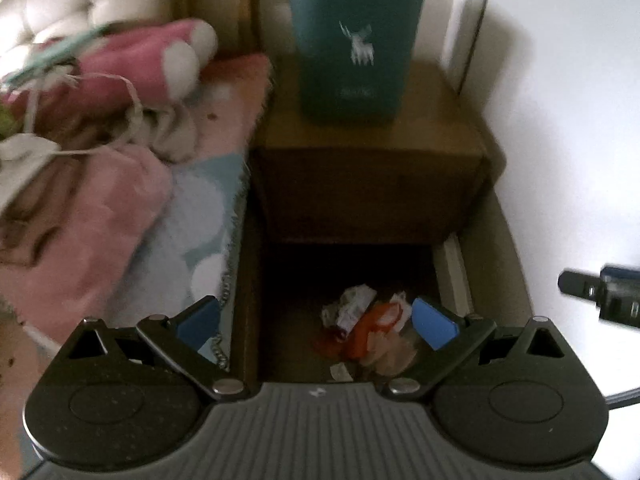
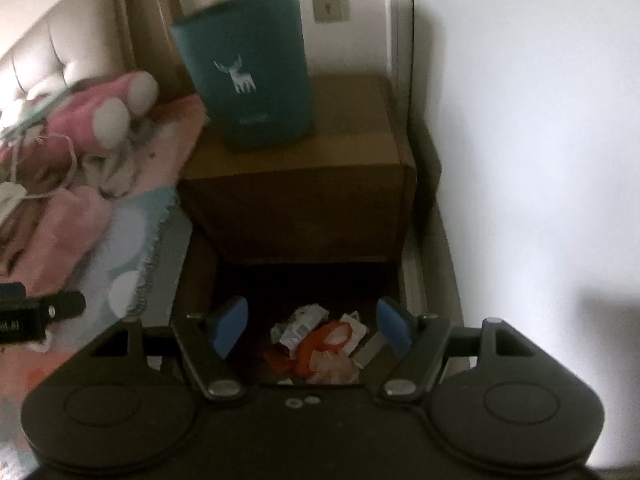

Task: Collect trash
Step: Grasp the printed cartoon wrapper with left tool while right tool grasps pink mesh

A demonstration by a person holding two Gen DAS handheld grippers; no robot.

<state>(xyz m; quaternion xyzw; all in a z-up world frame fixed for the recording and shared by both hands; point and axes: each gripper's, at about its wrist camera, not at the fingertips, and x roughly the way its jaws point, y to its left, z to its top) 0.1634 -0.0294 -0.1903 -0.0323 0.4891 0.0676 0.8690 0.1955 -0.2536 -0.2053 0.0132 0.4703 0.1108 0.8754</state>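
A pile of crumpled white and orange wrappers [image 1: 366,326] lies on the dark floor in front of a cardboard box [image 1: 368,184]; it also shows in the right wrist view [image 2: 316,344]. A teal bin with a white deer print [image 1: 354,44] stands on the box, also seen in the right wrist view [image 2: 256,72]. My left gripper [image 1: 316,324] is open and empty above the pile. My right gripper [image 2: 312,324] is open and empty, its blue pads either side of the pile. The right gripper's tip shows at the right edge of the left wrist view [image 1: 600,292].
A bed with pink and blue blankets [image 1: 120,184], a pink plush [image 1: 160,56] and white cords lies to the left. A white wall [image 2: 520,160] closes the right side. The trash lies in a narrow gap between bed and wall.
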